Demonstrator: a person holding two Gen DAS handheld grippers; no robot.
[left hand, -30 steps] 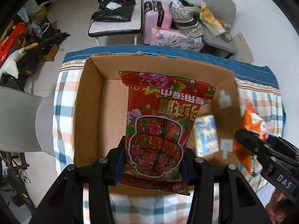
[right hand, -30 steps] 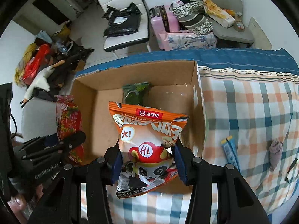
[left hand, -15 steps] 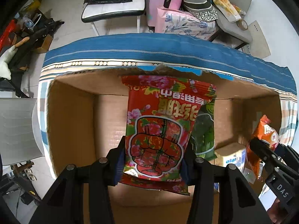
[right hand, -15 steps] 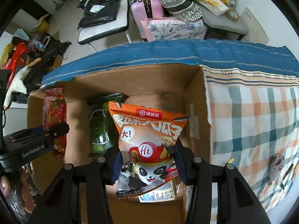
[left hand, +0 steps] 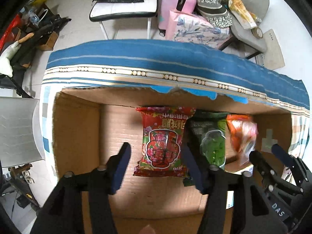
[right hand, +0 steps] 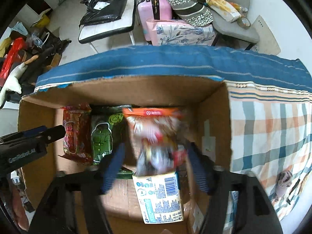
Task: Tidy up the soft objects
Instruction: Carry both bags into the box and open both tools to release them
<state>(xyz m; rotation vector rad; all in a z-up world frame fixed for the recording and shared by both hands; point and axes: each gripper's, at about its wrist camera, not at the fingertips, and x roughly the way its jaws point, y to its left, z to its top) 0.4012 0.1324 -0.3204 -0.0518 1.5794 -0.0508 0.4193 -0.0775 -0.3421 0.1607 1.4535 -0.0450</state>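
Observation:
A cardboard box (left hand: 76,136) (right hand: 175,89) stands on the checked tablecloth. A red snack bag (left hand: 163,140) (right hand: 75,132) lies flat on its floor. My left gripper (left hand: 156,156) is open above it, fingers apart on either side, not touching. A green snack bag (left hand: 211,140) (right hand: 103,134) lies to its right. An orange snack bag (right hand: 158,136) (left hand: 241,132), blurred, is loose between the spread fingers of my open right gripper (right hand: 156,161). A pale yellow and blue packet (right hand: 159,197) lies under it.
The checked tablecloth (right hand: 273,126) to the right of the box holds a small grey-pink cloth (right hand: 283,181). Behind the table are a white chair (left hand: 124,9), a pink suitcase (left hand: 175,2) and a grey chair with bags (left hand: 243,19).
Both grippers have moved forward and down into the box and opened. The red bag now lies on the box floor. The orange bag has left the right fingers and is moving.

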